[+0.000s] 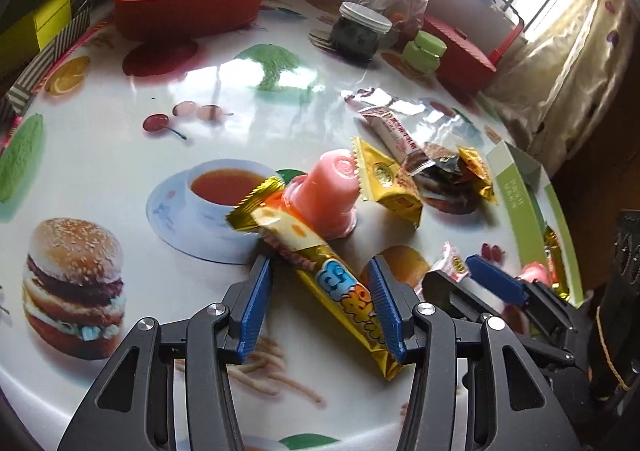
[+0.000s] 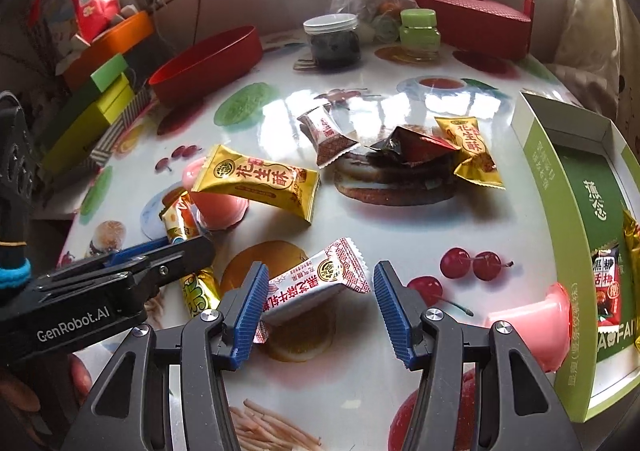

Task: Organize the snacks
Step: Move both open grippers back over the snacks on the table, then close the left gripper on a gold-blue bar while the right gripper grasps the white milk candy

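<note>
With a few packets already in the green cardboard box point(image 2: 576, 187), several snacks remain loose: left gripper point(image 1: 320, 291) open astride the long gold foil bar point(image 1: 320, 259), right gripper point(image 2: 318, 305) open around the white-red wrapped sweet point(image 2: 316, 279).

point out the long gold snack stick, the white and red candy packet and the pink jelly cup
long gold snack stick point(image 1: 340, 283), left wrist view, on its blue-lettered middle
white and red candy packet point(image 2: 320, 275), right wrist view, centre of the wrapper
pink jelly cup point(image 1: 328, 195), left wrist view, on its side wall
</note>
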Motion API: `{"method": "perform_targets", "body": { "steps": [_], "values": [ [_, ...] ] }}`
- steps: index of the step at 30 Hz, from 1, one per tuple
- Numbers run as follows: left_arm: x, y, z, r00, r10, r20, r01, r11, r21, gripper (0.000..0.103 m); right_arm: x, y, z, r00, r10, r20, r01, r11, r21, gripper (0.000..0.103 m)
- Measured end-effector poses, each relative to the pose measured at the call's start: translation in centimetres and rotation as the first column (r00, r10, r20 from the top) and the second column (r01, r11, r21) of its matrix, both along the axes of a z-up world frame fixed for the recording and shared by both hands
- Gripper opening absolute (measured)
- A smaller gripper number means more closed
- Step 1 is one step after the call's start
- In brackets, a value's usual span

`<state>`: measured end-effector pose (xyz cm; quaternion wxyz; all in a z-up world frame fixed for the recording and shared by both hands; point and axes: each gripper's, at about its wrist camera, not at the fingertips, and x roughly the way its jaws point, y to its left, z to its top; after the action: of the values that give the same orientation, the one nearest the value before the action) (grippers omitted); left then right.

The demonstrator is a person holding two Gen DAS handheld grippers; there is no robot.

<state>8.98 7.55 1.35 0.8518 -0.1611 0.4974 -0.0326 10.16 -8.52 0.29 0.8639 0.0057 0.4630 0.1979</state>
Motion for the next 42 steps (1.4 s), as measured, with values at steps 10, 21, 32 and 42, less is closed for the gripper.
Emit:
{"method": "perform_targets", "body": {
  "steps": [10,21,32,42],
  "values": [
    [-1.3,1.2,0.0,1.000,-0.018,-0.017,0.019,0.997,0.077,0.050,-0.5,0.0,0.4,0.999,0.045,0.004,-0.044,0.997,-0.065,0.055],
    [-1.6,1.6,0.1,1.000,-0.012,-0.017,0.013,0.998,0.067,0.050,0.0,0.1,-0.3,0.997,-0.052,-0.061,0.050,0.998,-0.038,0.056],
    [-2.0,1.0,0.0,0.999,-0.040,-0.013,0.041,0.993,0.109,0.050,-1.5,0.7,-0.2,1.000,-0.008,-0.009,0.008,0.998,-0.069,0.055],
    [-2.3,0.6,0.0,0.998,-0.054,-0.012,0.055,0.988,0.144,0.050,-2.7,1.0,-0.5,1.000,-0.030,-0.003,0.030,0.997,-0.076,0.053]
  ]
}}
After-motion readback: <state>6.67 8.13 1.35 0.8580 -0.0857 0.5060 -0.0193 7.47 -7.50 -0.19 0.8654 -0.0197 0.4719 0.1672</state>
